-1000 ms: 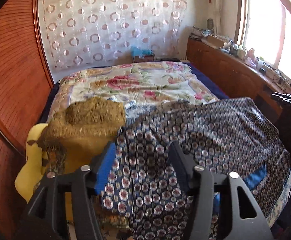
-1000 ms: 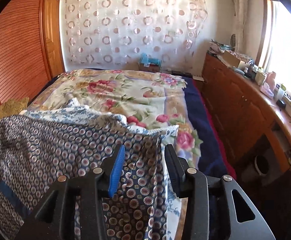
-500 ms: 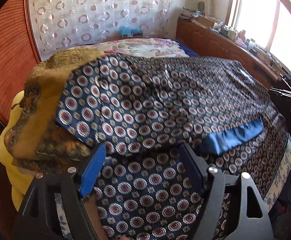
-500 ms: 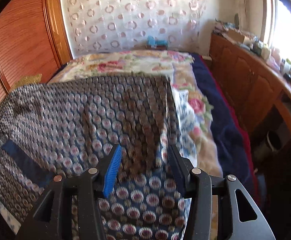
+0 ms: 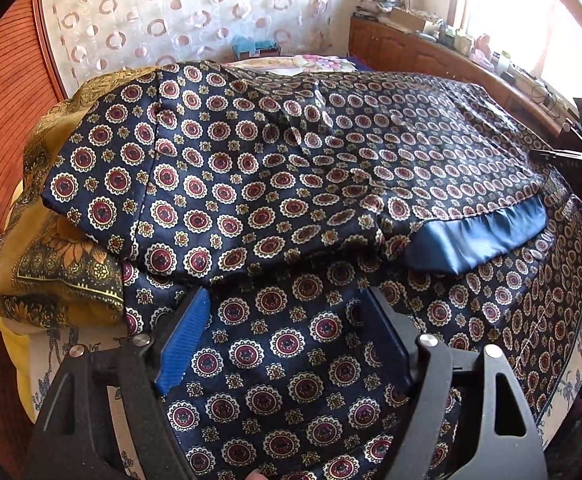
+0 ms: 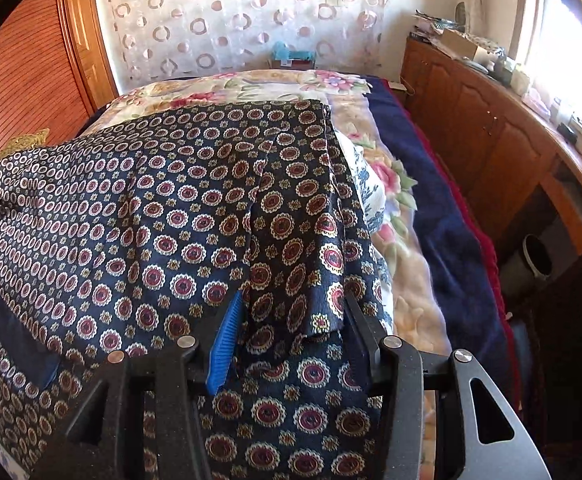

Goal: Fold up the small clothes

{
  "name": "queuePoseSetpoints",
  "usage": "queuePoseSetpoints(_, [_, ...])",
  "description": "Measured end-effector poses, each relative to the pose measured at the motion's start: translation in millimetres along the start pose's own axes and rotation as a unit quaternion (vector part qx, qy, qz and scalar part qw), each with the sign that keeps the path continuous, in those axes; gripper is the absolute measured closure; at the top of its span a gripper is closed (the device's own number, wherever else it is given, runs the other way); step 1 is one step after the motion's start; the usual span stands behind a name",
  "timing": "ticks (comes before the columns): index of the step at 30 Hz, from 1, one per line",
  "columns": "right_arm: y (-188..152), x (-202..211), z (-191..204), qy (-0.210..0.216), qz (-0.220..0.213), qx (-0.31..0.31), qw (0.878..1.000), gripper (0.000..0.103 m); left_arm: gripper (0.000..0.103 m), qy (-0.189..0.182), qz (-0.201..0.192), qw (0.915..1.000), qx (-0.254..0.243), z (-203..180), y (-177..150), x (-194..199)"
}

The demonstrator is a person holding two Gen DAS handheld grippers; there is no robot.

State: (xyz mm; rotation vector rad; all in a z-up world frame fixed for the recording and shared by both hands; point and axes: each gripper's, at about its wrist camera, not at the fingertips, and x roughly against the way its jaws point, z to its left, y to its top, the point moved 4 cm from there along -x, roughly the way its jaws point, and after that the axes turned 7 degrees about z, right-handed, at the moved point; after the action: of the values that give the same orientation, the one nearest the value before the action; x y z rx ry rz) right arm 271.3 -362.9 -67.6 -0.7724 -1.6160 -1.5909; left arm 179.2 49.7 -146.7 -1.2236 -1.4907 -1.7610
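Note:
A navy garment [image 5: 291, 168] printed with red and white medallions lies on the bed, its far half folded over the near half. A plain blue band [image 5: 479, 240] edges the folded layer at the right. My left gripper [image 5: 289, 300] hovers over the near layer with its jaws wide apart and only flat cloth beneath them. In the right wrist view the same garment [image 6: 151, 208] spreads to the left. A loose folded flap [image 6: 299, 248] hangs between the jaws of my right gripper [image 6: 293, 300], which stand apart and do not pinch it.
A mustard patterned cloth [image 5: 51, 264] is heaped at the garment's left, over something yellow. The floral blanket [image 6: 395, 184] covers the bed beyond and to the right. A wooden cabinet [image 6: 491, 136] with clutter runs under the window. A wooden wall [image 5: 7, 128] stands at the left.
Both grippers came down and laid the garment's far half over the near half. The left jaws widened and let the cloth go, and the right jaws eased apart.

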Motion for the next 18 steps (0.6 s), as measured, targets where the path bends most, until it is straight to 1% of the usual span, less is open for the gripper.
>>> queuePoseSetpoints(4, [2.1,-2.2,0.7,0.002,-0.006,0.0,1.0,0.053,0.02,0.0,-0.007,1.0,0.0,0.4,0.0,-0.8])
queuePoseSetpoints(5, [0.4,-4.4,1.7,0.003,-0.008,-0.001,1.0,0.053,0.02,0.0,-0.007,1.0,0.0,0.7,0.2,-0.7])
queuePoseSetpoints(7, [-4.6,-6.6,2.8,0.002,-0.017,0.001,1.0,0.053,0.015,0.0,-0.005,1.0,-0.004,-0.5,0.1,-1.1])
queuePoseSetpoints(10, [-14.1,-18.7,9.7,0.002,-0.023,0.0,1.0,0.053,0.013,0.0,-0.003,1.0,-0.005,-2.2,1.6,-2.8])
queuePoseSetpoints(18, [-17.3,-17.4,10.0,0.0,-0.024,0.003,1.0,0.053,0.013,0.0,-0.003,1.0,-0.004,-2.3,2.1,-3.4])
